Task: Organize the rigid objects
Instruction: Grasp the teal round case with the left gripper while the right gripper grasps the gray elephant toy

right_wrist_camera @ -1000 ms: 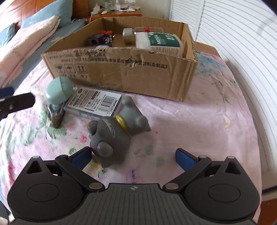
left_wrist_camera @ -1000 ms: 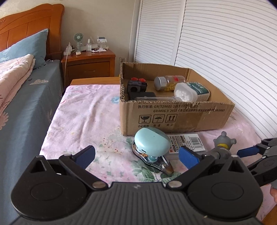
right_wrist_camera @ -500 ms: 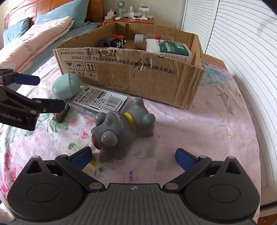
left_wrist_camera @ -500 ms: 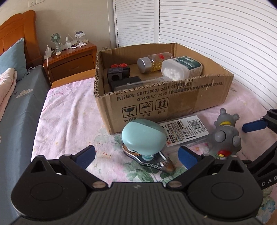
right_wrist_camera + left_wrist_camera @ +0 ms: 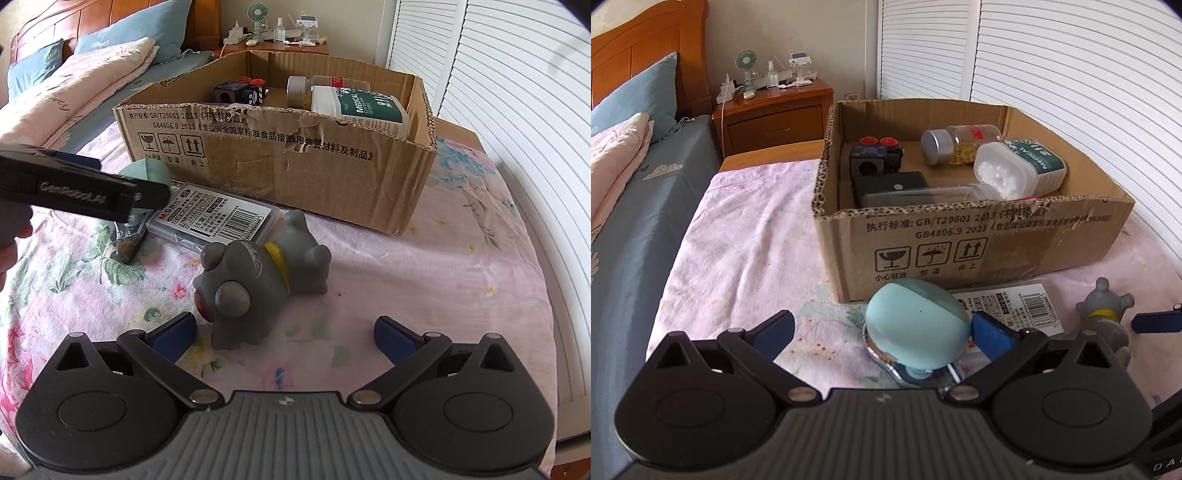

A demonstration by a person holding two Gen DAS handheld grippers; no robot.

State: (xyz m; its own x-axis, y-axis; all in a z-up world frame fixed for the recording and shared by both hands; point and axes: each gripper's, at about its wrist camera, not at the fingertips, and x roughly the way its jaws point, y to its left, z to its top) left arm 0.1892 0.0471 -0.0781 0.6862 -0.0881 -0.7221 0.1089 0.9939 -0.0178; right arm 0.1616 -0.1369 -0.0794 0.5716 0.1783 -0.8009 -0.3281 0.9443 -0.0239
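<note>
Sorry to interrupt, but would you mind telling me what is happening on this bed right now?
A person holding a gripper in each hand is tidying loose items into the cardboard box, which already holds bottles and small black gadgets. The left gripper is open, with the pale blue egg-shaped object between its fingers but not yet clamped. The right gripper is open too, facing the grey toy animal lying on the floral sheet. A flat barcoded pack also remains outside the box.

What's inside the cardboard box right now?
The cardboard box holds a black cube with red knobs, a flat black case, a jar of yellow capsules and a white medical tub. The near wall hides the floor just behind it.
</note>
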